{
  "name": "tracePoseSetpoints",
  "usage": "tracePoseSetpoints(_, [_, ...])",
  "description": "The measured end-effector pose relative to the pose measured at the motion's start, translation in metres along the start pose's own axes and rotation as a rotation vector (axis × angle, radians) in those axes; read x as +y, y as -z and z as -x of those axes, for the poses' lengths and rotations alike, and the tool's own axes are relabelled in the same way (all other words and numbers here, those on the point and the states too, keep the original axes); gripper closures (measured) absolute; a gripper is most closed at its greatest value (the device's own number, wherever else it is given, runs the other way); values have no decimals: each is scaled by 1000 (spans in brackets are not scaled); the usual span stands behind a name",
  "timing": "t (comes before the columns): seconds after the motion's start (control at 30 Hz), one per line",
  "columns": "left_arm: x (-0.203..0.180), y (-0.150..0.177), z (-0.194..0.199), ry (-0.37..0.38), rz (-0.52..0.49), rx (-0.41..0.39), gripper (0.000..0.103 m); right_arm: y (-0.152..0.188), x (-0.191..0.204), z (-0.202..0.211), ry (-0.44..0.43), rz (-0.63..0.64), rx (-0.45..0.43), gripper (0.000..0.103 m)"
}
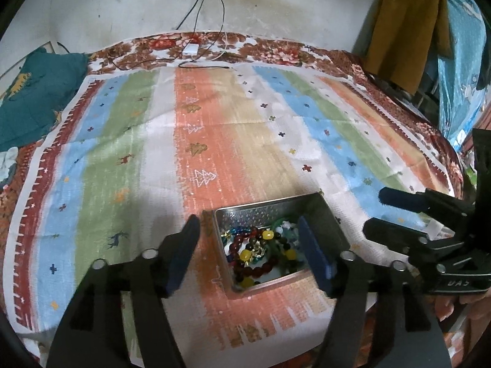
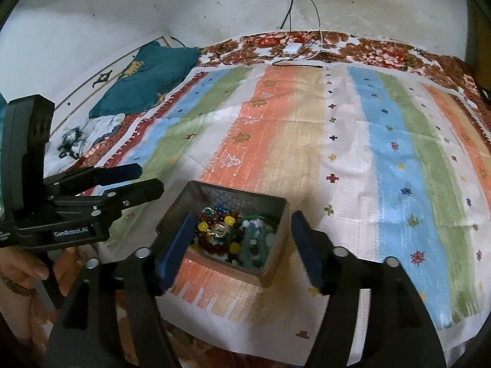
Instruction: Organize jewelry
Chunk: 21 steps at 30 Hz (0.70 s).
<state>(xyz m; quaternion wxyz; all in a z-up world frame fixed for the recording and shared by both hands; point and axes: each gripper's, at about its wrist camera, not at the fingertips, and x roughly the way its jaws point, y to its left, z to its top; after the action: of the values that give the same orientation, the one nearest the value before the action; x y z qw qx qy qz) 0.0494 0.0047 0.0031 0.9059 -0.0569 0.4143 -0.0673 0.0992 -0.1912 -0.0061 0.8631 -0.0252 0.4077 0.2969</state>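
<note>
A small metal tin [image 1: 242, 214] sits on the striped cloth near its front edge, filled with bead bracelets [image 1: 254, 254] in red, yellow, green and dark colours. It also shows in the right wrist view [image 2: 276, 208], with the beads [image 2: 227, 236] inside. My left gripper [image 1: 248, 248] is open and empty, its fingers on either side of the tin's left part. My right gripper [image 2: 239, 242] is open and empty, straddling the tin. Each gripper shows in the other's view, the right one [image 1: 376, 214] and the left one [image 2: 147, 179].
A striped cloth [image 1: 214, 138] covers a bed with a floral sheet [image 1: 276, 49]. A white charger and cables [image 1: 190, 50] lie at the far edge. A teal pillow [image 1: 33, 92] is at the left, and hanging clothes [image 1: 408, 30] are at the right.
</note>
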Motion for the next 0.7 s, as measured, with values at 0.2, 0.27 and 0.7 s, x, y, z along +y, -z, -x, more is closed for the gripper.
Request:
tracePoseSetpoints(0.2, [-1, 10, 8, -18, -6, -12, 15, 7, 0, 14, 43, -5, -46, 13])
tracePoseSetpoints(0.27, [-1, 15, 11, -28, -9, -18, 13, 10, 1, 18, 60, -1, -62, 13])
tracePoseSetpoints(0.7, [-1, 34, 36, -69, 0, -104, 6, 26, 10, 36, 78, 13, -126, 8])
